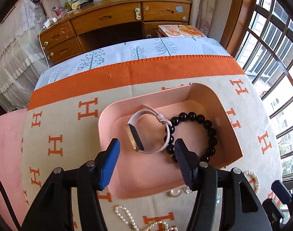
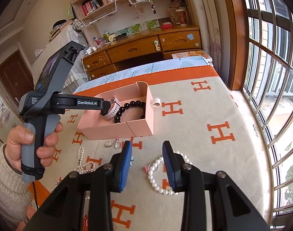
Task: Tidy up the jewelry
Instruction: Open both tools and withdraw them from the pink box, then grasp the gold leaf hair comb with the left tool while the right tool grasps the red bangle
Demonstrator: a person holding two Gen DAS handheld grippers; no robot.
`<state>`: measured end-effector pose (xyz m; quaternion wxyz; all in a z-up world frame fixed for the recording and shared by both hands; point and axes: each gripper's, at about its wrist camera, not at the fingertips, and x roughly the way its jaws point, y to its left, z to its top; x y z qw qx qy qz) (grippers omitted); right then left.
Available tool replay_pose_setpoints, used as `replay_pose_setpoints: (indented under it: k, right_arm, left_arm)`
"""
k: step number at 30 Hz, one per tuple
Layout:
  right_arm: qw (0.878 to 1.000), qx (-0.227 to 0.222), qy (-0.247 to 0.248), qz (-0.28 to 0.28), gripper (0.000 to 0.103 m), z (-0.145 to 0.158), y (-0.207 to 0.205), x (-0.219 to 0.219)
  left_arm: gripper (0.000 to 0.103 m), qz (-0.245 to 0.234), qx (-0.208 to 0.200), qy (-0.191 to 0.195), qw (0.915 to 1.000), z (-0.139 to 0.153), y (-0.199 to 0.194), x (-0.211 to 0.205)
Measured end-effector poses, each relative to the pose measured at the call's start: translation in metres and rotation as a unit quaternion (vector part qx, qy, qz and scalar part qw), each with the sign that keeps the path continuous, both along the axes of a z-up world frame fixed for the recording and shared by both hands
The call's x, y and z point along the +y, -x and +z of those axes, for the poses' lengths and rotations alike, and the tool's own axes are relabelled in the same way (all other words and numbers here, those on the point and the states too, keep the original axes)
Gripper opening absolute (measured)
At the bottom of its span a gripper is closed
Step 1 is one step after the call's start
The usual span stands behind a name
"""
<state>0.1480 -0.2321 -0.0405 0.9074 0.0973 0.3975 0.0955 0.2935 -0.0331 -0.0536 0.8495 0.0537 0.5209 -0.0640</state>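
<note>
A pink open box (image 1: 204, 94) (image 2: 140, 129) sits on the H-patterned blanket. Inside lie a pale-strap watch (image 1: 135, 138) (image 2: 112, 111) and a black bead bracelet (image 1: 208, 124) (image 2: 134, 103), touching each other. My left gripper (image 1: 147, 149) is open and empty, hovering just above the watch; in the right wrist view its fingers reach over the box's left side. My right gripper (image 2: 147, 155) is open and empty, low over the blanket just in front of the box. A white pearl bracelet (image 2: 156, 175) (image 1: 255, 179) lies beside its right finger.
Rings (image 2: 112, 144) (image 1: 175, 193) lie before the box. Pearl chains (image 2: 82, 161) (image 1: 125, 217) lie front left. A small blue stud and a pink charm (image 2: 146, 167) lie near the right gripper. A wooden desk (image 1: 127, 19) stands beyond the bed; barred windows on the right.
</note>
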Motion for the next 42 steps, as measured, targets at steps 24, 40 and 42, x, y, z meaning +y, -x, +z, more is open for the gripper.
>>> replay_pose_setpoints:
  k: [24,40,42]
  right_arm:
    - [0.996,0.035,0.020,0.082,0.033,0.003,0.060,0.038]
    - [0.961,0.116,0.158,0.193,0.026,-0.058,0.080,0.097]
    - [0.956,0.099,0.192,0.199,0.012,-0.059,0.084,0.101]
  left_arm:
    - [0.067,0.022,-0.011,0.007,0.9997,0.011,0.193,0.121]
    - [0.065,-0.009,0.034,0.052,0.9981,-0.015,0.232,0.085]
    - [0.061,-0.006,0.039,0.050,0.9980,-0.018,0.228,0.081]
